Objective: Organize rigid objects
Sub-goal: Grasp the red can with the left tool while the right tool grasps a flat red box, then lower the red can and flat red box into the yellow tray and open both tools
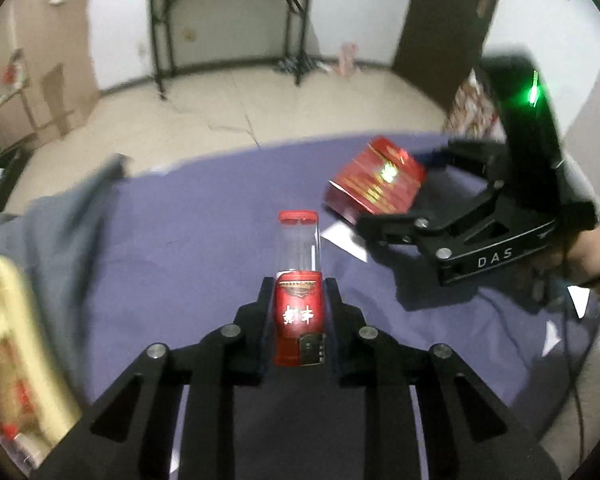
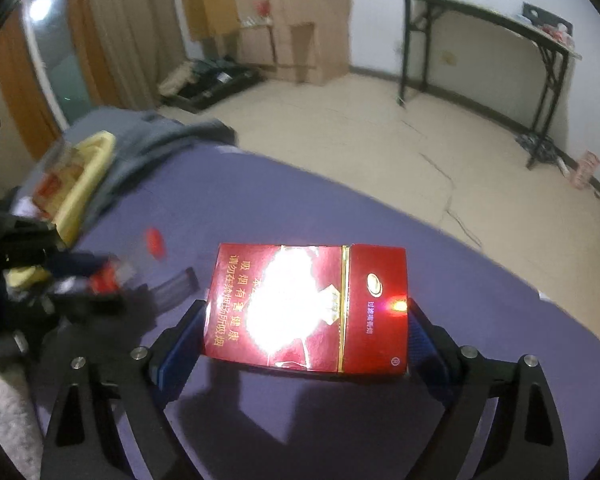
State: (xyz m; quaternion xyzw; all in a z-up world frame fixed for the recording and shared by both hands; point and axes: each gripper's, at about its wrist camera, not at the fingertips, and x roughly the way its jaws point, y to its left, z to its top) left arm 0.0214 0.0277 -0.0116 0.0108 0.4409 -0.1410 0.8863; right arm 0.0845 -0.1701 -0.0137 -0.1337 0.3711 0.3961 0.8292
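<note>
Clamped between the black fingers of the left gripper (image 1: 298, 312) is a slim red lighter with a clear plastic upper half and a red cap (image 1: 299, 276), held by its lower printed body and pointing straight ahead of the jaws, above the purple cloth covering the table (image 1: 188, 248). It looks light, hard and smooth, so a firm squeeze on the flat sides, low down as now, should keep it from slipping. Ahead and to the right of that claw, the right gripper (image 2: 306, 312) stands wide around a glossy red cardboard cigarette pack with gold lettering (image 2: 308, 308); the blue pads sit just at its two short ends, but whether they press on it I cannot tell. That pack is stiff yet crushable and shiny, so gentle pressure across its ends seems wisest. Left of both claws lies a pale yellow plastic basket (image 2: 94, 160) beside crumpled grey fabric (image 2: 168, 136).
</note>
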